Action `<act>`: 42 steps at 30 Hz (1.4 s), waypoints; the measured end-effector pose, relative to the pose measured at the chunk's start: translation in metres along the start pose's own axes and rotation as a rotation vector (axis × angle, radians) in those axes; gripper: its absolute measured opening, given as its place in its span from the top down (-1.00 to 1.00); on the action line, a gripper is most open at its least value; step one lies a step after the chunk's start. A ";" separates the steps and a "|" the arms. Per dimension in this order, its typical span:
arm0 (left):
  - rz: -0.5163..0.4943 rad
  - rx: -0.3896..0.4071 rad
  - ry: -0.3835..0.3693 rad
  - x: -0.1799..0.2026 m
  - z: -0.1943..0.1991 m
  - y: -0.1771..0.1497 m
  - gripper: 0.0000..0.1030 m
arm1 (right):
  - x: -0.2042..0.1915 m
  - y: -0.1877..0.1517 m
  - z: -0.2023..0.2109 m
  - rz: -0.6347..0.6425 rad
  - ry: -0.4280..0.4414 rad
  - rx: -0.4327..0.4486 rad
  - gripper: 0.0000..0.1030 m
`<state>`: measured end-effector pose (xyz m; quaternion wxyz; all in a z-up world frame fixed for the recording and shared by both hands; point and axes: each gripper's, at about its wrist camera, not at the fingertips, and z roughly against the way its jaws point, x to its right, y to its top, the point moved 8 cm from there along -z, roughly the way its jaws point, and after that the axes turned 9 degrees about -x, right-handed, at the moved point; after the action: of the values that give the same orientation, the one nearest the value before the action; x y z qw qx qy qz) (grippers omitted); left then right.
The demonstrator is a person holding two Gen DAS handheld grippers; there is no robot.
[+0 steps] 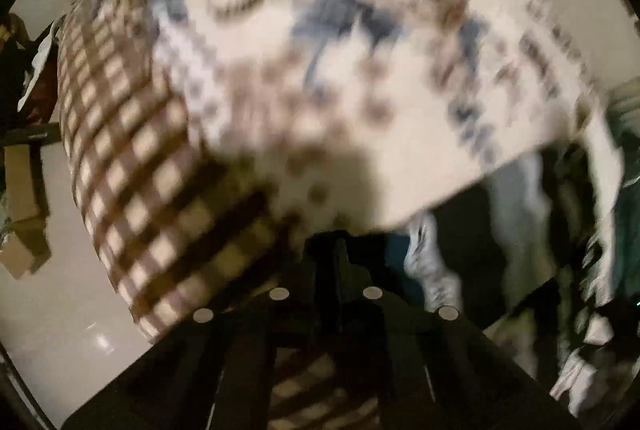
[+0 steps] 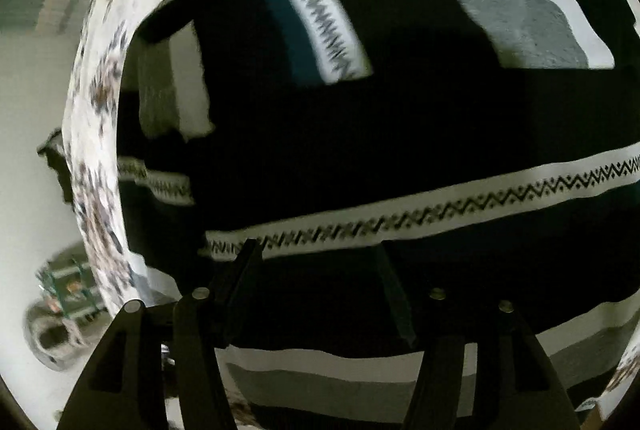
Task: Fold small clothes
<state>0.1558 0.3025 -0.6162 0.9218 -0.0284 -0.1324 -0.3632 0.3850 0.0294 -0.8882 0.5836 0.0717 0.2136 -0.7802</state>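
Note:
A white cloth with blurred brown and blue print (image 1: 320,69) fills the left wrist view; its left side is brown-and-cream check (image 1: 132,169). My left gripper (image 1: 337,244) is shut, its tips meeting at this cloth's near edge and pinching it. The same printed cloth (image 2: 96,133) curves down the left of the right wrist view. My right gripper (image 2: 320,262) stands open over a dark garment (image 2: 400,133) with white zigzag-patterned stripes (image 2: 440,205). Nothing sits between its fingers (image 2: 248,258).
More clothes, grey-white and dark (image 1: 440,270), lie to the right under the printed cloth. Pale floor (image 1: 60,310) and cardboard boxes (image 1: 20,189) show at the left. A green-and-white item (image 2: 68,286) and a grey round object (image 2: 48,342) lie on the floor.

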 end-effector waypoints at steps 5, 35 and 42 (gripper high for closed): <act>0.008 0.193 -0.062 0.006 0.074 0.068 0.92 | -0.014 -0.008 -0.023 0.016 -0.061 0.065 -0.20; 0.368 0.304 -0.174 -0.004 0.008 0.154 0.88 | 0.000 -0.016 -0.036 -0.187 -0.039 0.181 -0.67; 0.129 0.488 -0.126 0.077 0.116 0.167 0.88 | 0.026 0.001 0.002 -0.172 -0.276 0.251 -0.99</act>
<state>0.2971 0.3913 -0.4768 0.9125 0.1640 -0.2711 -0.2587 0.3783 0.0051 -0.8963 0.5251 0.0175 0.0381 -0.8500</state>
